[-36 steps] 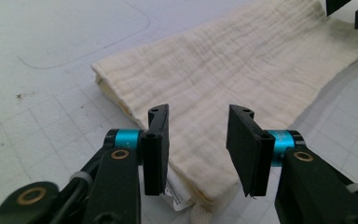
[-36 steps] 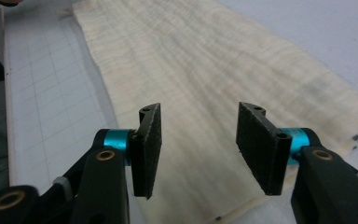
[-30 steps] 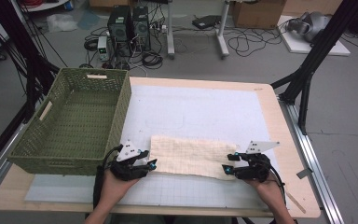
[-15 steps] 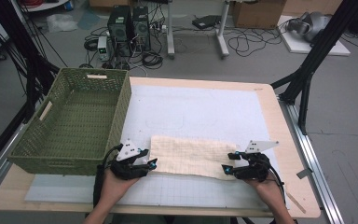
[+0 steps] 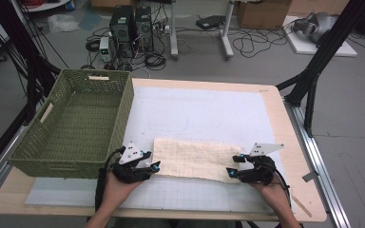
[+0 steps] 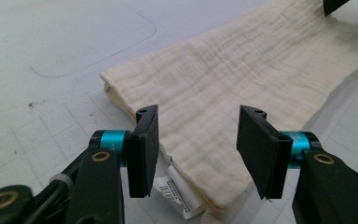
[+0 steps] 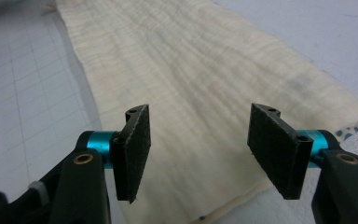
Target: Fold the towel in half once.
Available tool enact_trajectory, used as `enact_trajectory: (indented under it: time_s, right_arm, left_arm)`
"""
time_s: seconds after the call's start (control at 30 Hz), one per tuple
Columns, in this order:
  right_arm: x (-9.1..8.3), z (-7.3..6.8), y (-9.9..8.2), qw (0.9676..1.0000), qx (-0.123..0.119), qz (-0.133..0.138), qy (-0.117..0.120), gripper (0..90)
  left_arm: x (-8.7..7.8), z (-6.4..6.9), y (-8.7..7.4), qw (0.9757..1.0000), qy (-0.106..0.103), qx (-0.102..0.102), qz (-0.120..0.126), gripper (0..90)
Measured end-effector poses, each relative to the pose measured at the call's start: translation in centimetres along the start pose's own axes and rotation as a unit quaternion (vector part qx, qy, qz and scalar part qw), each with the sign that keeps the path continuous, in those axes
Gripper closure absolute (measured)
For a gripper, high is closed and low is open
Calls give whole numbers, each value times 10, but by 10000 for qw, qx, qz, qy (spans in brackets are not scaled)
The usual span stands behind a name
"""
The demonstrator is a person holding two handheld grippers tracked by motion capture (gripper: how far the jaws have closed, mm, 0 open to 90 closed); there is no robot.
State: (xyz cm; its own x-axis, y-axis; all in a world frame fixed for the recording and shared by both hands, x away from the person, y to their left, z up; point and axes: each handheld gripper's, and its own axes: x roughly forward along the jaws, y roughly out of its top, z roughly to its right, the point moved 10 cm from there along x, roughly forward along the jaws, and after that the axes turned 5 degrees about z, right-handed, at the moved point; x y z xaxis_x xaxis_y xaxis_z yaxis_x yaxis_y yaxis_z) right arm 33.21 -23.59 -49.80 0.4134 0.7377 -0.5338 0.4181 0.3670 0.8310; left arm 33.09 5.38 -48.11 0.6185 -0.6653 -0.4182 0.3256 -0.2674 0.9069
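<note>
While low over the table, both grippers' fingers (image 6: 142,149) spread wide at the folded cloth's (image 5: 195,159) ends, nothing grasped.

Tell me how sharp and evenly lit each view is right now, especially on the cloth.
High view: soft, even light, slightly low in detail; the cloth reads clearly between the left gripper and the right gripper. Left gripper view: weave crisp mid-frame, the label near the jaws blurred. Right gripper view: cloth softer overall, far end hazy, no glare.
</note>
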Motion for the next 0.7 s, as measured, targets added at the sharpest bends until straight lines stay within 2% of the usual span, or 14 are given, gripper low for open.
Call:
enact_trajectory:
  time_s: [0.7]
  right_arm:
    - [1,2,0,9999,-70,-23,-93,403]
  left_arm:
    - [-1,-2,1,10000,23,9,21,488]
